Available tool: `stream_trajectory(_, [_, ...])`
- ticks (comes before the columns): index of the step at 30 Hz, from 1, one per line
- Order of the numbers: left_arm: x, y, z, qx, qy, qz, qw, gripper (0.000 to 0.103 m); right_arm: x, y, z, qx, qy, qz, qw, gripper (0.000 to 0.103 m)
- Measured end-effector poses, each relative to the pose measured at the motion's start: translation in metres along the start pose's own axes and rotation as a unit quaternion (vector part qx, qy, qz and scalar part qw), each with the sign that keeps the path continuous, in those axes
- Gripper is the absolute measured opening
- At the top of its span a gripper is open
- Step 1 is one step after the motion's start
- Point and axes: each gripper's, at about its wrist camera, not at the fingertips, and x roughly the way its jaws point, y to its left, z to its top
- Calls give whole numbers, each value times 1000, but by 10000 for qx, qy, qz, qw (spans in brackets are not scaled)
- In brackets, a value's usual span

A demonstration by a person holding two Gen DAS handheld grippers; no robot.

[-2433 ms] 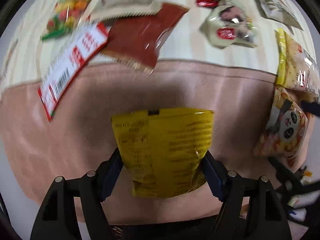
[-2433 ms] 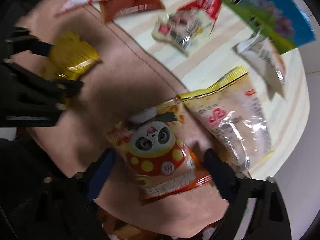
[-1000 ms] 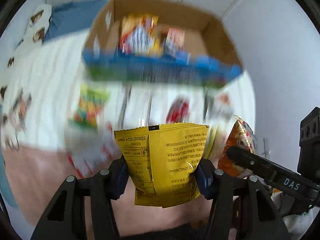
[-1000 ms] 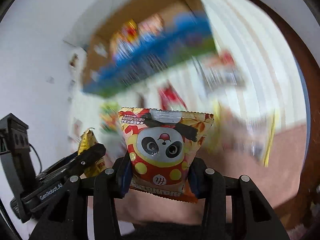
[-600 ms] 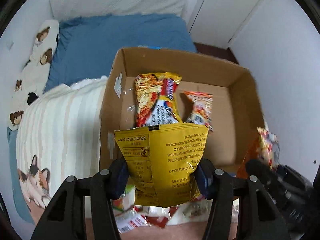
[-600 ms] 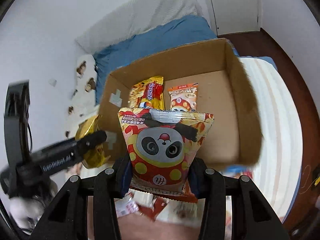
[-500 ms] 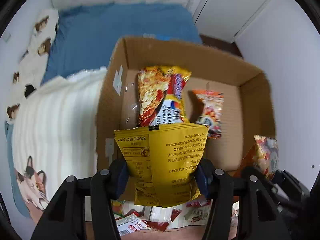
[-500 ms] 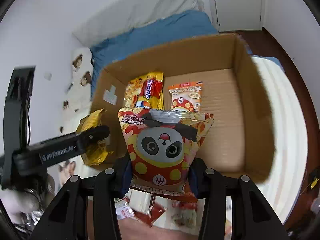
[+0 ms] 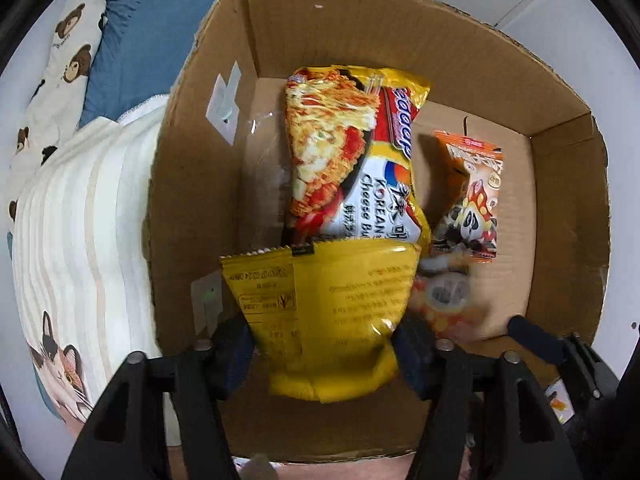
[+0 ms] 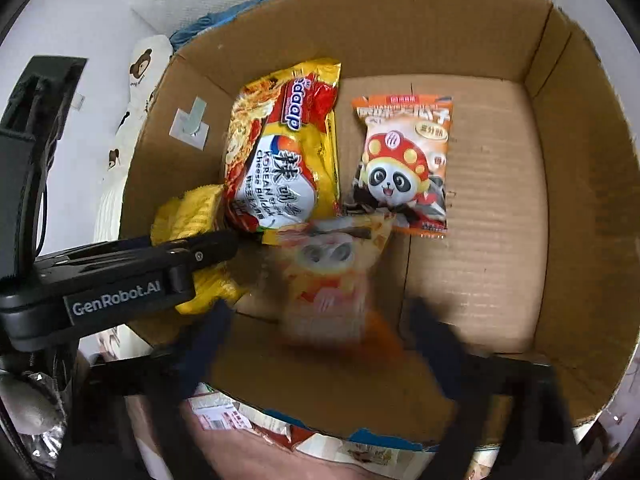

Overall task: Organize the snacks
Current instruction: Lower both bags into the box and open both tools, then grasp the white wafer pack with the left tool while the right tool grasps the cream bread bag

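White walls and a bed with a blue sheet [image 9: 132, 40] and a striped cream blanket [image 9: 76, 216] surround the cardboard box [image 9: 568, 184] that both my claws point down into. Its right half is bare floor, open up to the far and right walls, while the left half holds a noodle packet [image 9: 352, 152] lying lengthwise and, just beside it on the right, an orange panda snack [image 10: 404, 168]. My left claw [image 9: 324, 344] is opening, with the yellow packet [image 9: 332, 312] between its pads at the near left of the box, its top edge overlapping the noodle packet's lower end. My right claw [image 10: 320, 328] is opening wide, and the panda bag [image 10: 332, 276] between its fingers is a blur, with clear gaps on both sides, just below the orange panda snack. Half a second ago both bags were pinched firmly and held higher over the box; a moment earlier they were above the loose snacks on the bed. A few of those packets [image 10: 248, 420] show past the box's near edge.
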Motion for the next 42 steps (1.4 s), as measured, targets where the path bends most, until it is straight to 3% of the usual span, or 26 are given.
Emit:
stream_trajectory(1, [0, 0, -1, 20, -41, 36, 10000, 88, 0, -1, 0, -21, 10, -77, 10000, 97])
stream_trajectory(3, [-5, 1, -4, -4, -139, -35, 9999, 95, -2, -2, -1, -35, 2, -156, 9999, 97])
stream_trajectory(10, [-25, 0, -13, 22, -372, -33, 9993, 95, -20, -6, -9, 39, -190, -299, 9994, 97])
stream_trajectory(15, [-59, -6, -31, 34, -799, 15, 9968, 95, -47, -9, -20, 76, -535, -533, 9971, 97])
stream_trajectory(21, [-101, -12, -56, 146, -1477, 104, 9889, 95, -91, -10, -40, 103, -1100, -726, 9912, 97])
stream_trajectory(29, [-144, -16, -100, 269, -2148, 216, 9760, 95, -146, -5, -74, 237, -1712, -641, 9829, 97])
stream_trajectory(35, [-144, -16, -136, 213, -2237, 232, 9741, 95, -162, -11, -108, 460, -1744, -334, 9830, 97])
stream_trajectory(38, [-125, -17, -151, 214, -2019, 255, 9788, 95, -155, -30, -127, 726, -1569, -305, 9845, 97])
stream_trajectory(42, [-84, -13, -163, 133, -1543, 263, 9876, 95, -129, -87, -154, 1426, -1128, -286, 9829, 97])
